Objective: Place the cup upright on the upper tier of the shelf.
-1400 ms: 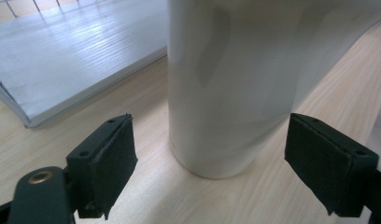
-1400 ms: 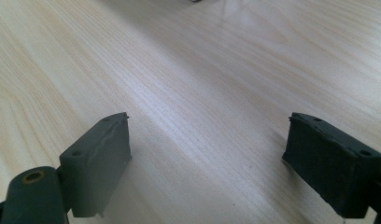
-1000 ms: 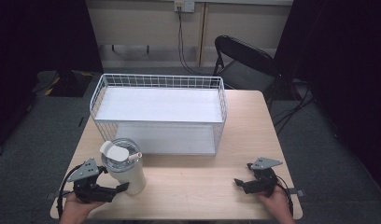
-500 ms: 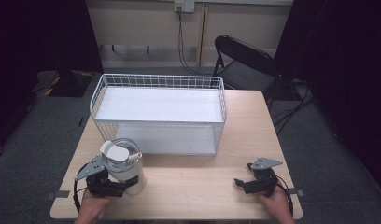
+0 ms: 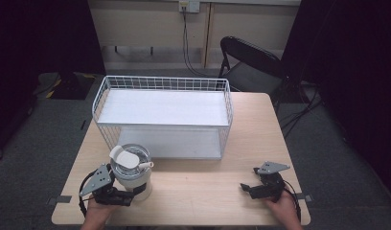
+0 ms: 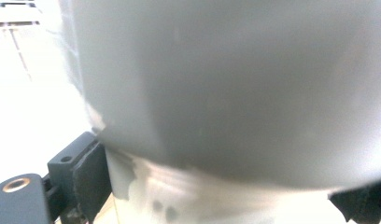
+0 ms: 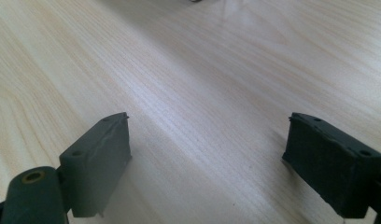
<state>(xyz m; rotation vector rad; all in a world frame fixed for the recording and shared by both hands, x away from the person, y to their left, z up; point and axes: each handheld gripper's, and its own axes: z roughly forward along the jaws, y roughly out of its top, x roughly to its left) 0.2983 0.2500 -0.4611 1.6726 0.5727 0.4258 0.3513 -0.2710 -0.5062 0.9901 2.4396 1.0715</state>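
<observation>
Since a second ago, the left gripper (image 5: 136, 194) has been brought in from the table's near-left edge and is now set around the base of the white jug (image 5: 131, 173); the jug itself is seen in the same spot as before. Its jaws have just been closing, with the jug between them. In the left gripper view the jug's pale wall (image 6: 235, 84) looms right up against the lens, a black pad (image 6: 88, 179) is pressed to its lower left side, and the other jaw is glimpsed at the far lower right corner. A grip on the jug is read from that.

On the high view, the jug is found at about 8 o'clock on the wooden table (image 5: 208, 191), just in front of the near-left corner of the white wire basket (image 5: 164, 117), close to it though contact cannot be made out. It stands upright, its lid carrying a white flap and a small spout pointing toward 3 o'clock.

Over at 4 o'clock, the right gripper (image 5: 245, 187) is held low by the person's hand (image 5: 282, 211) near the table's front edge, well apart from the jug, unmoved. In the right gripper view its two black pads (image 7: 97, 163) are spread wide over bare wood grain, nothing between them.

Beyond the table, a dark folding chair (image 5: 253, 64) is seen at 1 o'clock.
</observation>
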